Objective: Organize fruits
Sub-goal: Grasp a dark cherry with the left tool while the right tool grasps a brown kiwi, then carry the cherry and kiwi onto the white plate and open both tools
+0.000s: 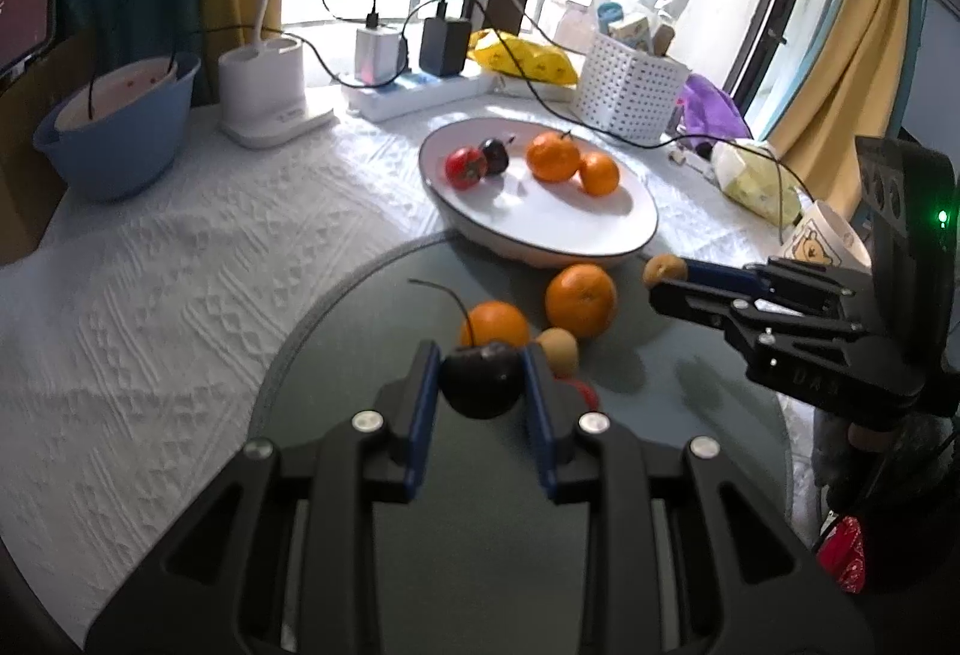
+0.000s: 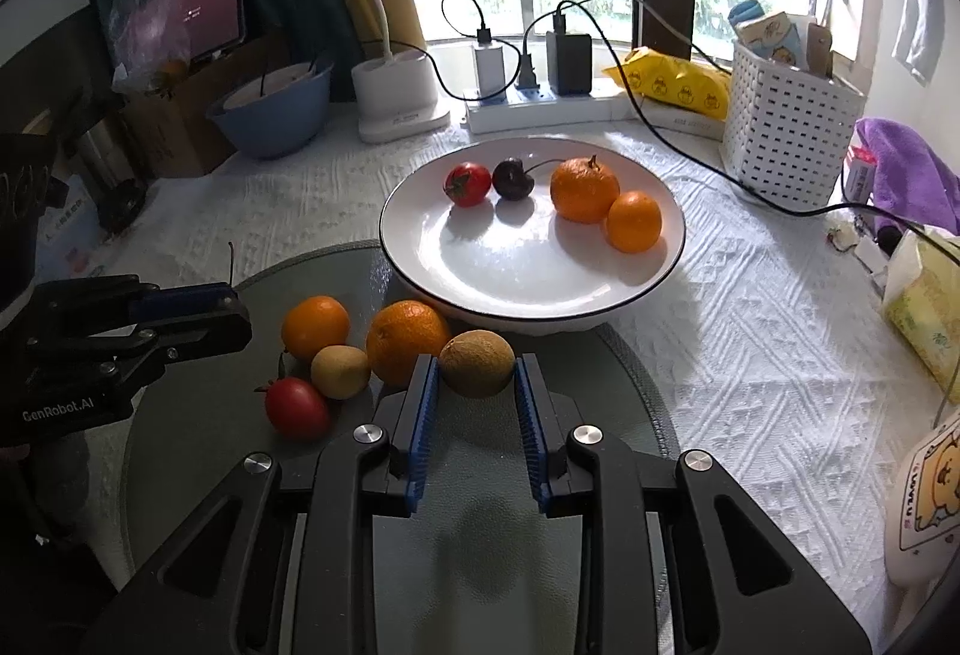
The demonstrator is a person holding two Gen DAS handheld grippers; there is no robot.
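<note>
Dark cherry [image 1: 483,380] clenched in left jaws; brown fruit [image 2: 477,362] in right jaws.

Glossy white ceramic plate [image 2: 600,289], matt grey mat [image 2: 198,451], embossed white cloth [image 2: 750,355].

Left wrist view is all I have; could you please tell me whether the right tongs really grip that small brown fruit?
Observer: Yes, the right tongs are shut on the brown fruit, with a pad on each side.
Operator: Thank you. What is the red thing half hidden beside my cherry?
Observer: A tomato, lying on the mat next to a second brown fruit.
</note>
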